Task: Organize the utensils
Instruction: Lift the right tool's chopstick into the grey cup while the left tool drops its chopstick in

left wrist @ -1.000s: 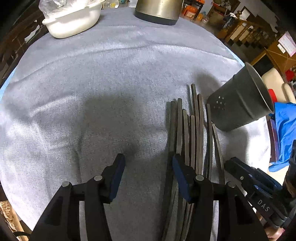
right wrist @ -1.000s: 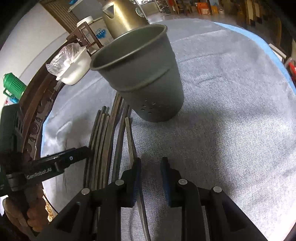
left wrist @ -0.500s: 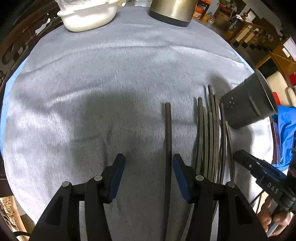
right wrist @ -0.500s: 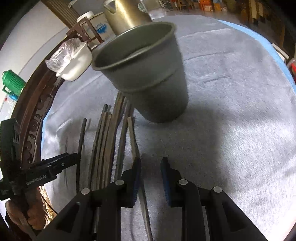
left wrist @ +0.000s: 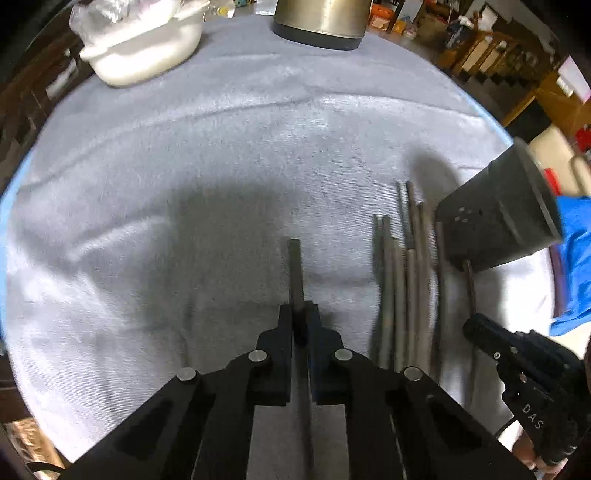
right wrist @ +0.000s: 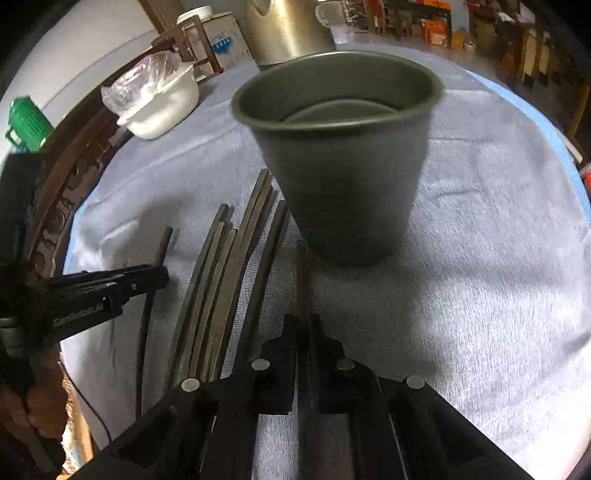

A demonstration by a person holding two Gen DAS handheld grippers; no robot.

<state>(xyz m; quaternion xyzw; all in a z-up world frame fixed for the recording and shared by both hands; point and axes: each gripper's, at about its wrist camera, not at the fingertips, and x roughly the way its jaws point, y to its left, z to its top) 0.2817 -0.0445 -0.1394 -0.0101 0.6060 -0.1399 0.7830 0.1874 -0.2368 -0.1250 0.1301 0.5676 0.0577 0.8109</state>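
Several dark chopsticks (left wrist: 406,288) lie side by side on the grey cloth, beside a dark metal cup (left wrist: 498,218) that stands to their right. My left gripper (left wrist: 299,314) points steeply down; its jaws are closing and its pads press on a single chopstick (left wrist: 294,266) lying apart, left of the bundle. In the right wrist view my right gripper (right wrist: 301,321) is closing too, its pads pinching one chopstick (right wrist: 301,273) at the bundle's (right wrist: 229,280) right edge, just in front of the cup (right wrist: 340,166). The left gripper (right wrist: 110,288) shows at the left.
A white bowl (left wrist: 144,55) with crumpled plastic and a steel kettle (left wrist: 321,22) stand at the far edge of the round table. A blue cloth (left wrist: 572,258) hangs off the right side. A carved wooden chair back (right wrist: 74,177) curves along the left.
Both grippers have gone from open to shut, each on one chopstick. The left one had first drawn its chopstick to the left, away from the bundle.
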